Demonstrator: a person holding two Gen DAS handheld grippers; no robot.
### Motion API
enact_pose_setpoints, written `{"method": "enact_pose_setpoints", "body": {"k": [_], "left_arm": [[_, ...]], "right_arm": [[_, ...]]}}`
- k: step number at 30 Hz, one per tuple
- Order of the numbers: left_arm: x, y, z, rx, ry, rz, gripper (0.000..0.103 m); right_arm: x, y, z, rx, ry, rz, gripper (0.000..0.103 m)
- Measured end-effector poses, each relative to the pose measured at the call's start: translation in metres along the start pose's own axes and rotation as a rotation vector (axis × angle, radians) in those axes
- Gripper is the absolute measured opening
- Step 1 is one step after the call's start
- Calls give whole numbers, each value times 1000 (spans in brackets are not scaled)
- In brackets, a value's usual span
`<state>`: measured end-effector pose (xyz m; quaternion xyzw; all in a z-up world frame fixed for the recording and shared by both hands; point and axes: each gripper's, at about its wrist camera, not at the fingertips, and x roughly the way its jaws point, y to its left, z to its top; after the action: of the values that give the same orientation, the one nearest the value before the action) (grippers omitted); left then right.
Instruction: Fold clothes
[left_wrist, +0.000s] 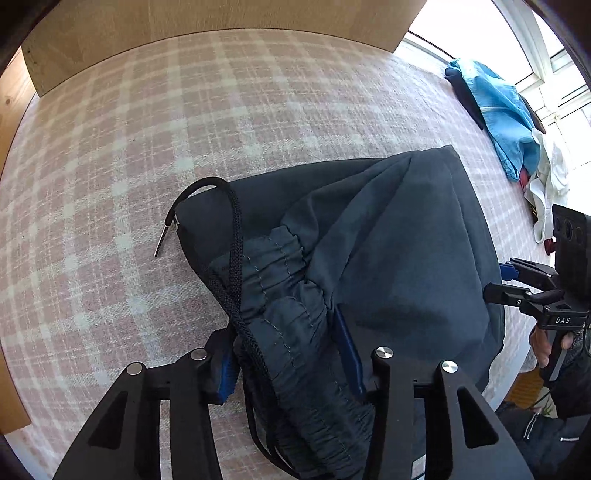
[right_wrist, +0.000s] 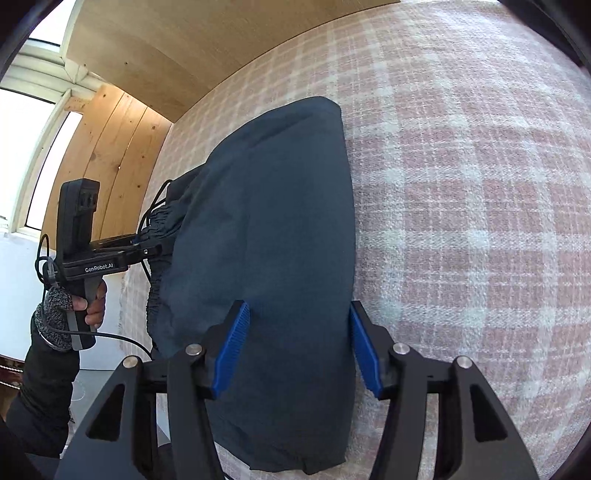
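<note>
The dark blue trousers lie folded into a compact bundle on the checked bed cover, near the edge where the person stands. The left hand-held gripper has its jaws around the gathered waistband and drawstring; whether the pads press it I cannot tell. The right hand-held gripper stands with jaws apart across the other end, not squeezing it. This garment looks nearly finished, perhaps one more fold or a smoothing. A heap of clothes waits at the far edge.
</note>
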<state>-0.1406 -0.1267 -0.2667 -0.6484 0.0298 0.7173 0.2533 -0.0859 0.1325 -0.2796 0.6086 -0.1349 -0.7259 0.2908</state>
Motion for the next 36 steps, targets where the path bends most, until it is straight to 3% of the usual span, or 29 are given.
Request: {"method": "enact_pose_setpoints", "body": {"k": [3,6,9,10,12,15,16,17,18,24,29,36], "left_arm": [[-2,0,-2,8,-3,-30,31],[-3,-3,-6,26,-1,-39,27],[-2,2,-9,-18,27,-58,38],[-1,5,-10,-31,28,-58,40],[-3,5,-13,-23,20,-71,40],[-2,-5,-14,15,14,-79,27],[-2,-5,-15,14,15,-99,23],[-3,-6,-15,10,11,-113,21],[-4,-7,-15,5,7,-128,20],[-11,-31,-25,-29,-23,-304,19],[-18,-40,-35,-48,-78,-354,19],[-70,-6,-66,-230,-284,-426,19]], "right_arm": [[5,13,0,-85,-2,-43,54],[9,17,0,-132,2,-47,12],[10,16,4,-140,17,-52,12],[10,16,5,-141,22,-54,17],[12,11,10,-110,41,-63,34],[15,11,15,-71,23,-19,38],[16,15,14,-91,19,-25,37],[20,20,13,-117,27,-23,21],[23,25,12,-136,33,-21,11],[23,42,21,-146,32,31,10],[39,90,37,-246,46,41,10],[35,160,57,-470,85,-24,10]]}}
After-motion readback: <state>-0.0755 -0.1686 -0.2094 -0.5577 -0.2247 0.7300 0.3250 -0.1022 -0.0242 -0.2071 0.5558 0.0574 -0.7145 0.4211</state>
